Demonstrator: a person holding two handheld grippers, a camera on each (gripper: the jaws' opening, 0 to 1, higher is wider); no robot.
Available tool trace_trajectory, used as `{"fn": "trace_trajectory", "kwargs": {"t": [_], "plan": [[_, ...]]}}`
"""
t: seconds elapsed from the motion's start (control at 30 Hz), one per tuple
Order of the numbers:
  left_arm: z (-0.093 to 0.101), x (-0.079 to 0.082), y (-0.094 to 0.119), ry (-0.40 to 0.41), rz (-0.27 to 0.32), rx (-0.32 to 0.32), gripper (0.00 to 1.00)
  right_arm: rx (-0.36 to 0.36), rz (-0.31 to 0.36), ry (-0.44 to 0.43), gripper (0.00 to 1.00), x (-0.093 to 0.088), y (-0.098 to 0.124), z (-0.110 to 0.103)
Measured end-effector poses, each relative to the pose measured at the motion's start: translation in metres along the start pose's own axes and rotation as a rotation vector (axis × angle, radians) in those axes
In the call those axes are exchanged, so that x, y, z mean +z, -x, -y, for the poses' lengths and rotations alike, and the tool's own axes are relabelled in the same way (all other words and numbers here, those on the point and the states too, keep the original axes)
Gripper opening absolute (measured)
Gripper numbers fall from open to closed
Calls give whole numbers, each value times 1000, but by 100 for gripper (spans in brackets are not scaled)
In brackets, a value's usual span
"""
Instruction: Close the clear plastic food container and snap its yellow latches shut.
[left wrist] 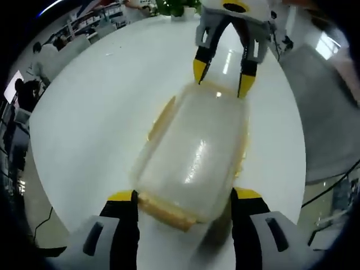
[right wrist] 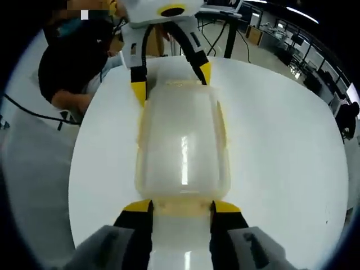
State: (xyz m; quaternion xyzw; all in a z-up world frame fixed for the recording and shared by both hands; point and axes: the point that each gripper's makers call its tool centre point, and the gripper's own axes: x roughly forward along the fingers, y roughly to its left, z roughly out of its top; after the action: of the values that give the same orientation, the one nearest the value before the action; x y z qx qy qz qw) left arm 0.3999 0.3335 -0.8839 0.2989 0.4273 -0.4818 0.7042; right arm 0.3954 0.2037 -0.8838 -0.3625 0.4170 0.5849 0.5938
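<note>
The clear food container [left wrist: 191, 160] lies on the white table [left wrist: 95, 118] with its lid down, yellow latches [left wrist: 163, 211] at both short ends. The left hand-held gripper [left wrist: 183, 199] spreads wide around one end; the right hand-held gripper [right wrist: 180, 208] straddles the opposite end, jaws apart beside the latch.

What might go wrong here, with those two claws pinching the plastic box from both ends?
The container sits on a smooth white table, so uneven pressing could make it slide. The left gripper and right gripper have open jaws straddling the end latches; a tip might slip off and leave one unsnapped.
</note>
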Motion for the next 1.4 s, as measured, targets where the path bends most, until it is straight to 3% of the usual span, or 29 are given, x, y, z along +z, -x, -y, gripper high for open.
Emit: {"fn": "trace_trajectory", "kwargs": {"t": [0.27, 0.37, 0.5, 0.63, 0.67, 0.7, 0.73, 0.77, 0.8, 0.87, 0.97, 1.17, 1.4], "plan": [[-1, 0, 0, -12, -10, -4, 65, -21, -36, 47, 38, -4, -3, -1], [-1, -2, 1, -47, -50, -21, 65, -29, -63, 57, 38, -5, -3, 0], [-1, -10, 4, -223, -164, -91, 64, -22, -89, 77, 38, -6, -4, 0], [-9, -17, 6, -348, -234, -129, 62, -26, -98, 71, 38, -7, -4, 0], [-11, -18, 9, -407, -260, -141, 60, -26, -98, 69, 38, -8, -4, 0], [-13, -21, 11, -488, -290, -156, 48, -26, -99, 68, 38, -8, -4, 1], [-11, -21, 12, -545, -300, -195, 44, 18, -97, 136, 39, -6, -6, -5], [-12, -25, 12, -456, -320, -162, 39, -19, -101, 72, 39, -7, -5, -3], [-23, -21, 10, -540, -310, -153, 37, -19, -97, 72, 39, -8, -6, -3], [-21, -24, 8, -487, -293, -165, 37, -20, -95, 71, 39, -7, -6, -2], [-20, -23, 7, -399, -268, -127, 38, -29, -91, 51, 38, -5, -7, -2], [-23, -26, 6, -427, -301, -131, 38, -34, -89, 40, 38, -6, -7, -1], [-25, -27, 7, -412, -258, -134, 37, -37, -69, 39, 36, -5, -7, 0]]}}
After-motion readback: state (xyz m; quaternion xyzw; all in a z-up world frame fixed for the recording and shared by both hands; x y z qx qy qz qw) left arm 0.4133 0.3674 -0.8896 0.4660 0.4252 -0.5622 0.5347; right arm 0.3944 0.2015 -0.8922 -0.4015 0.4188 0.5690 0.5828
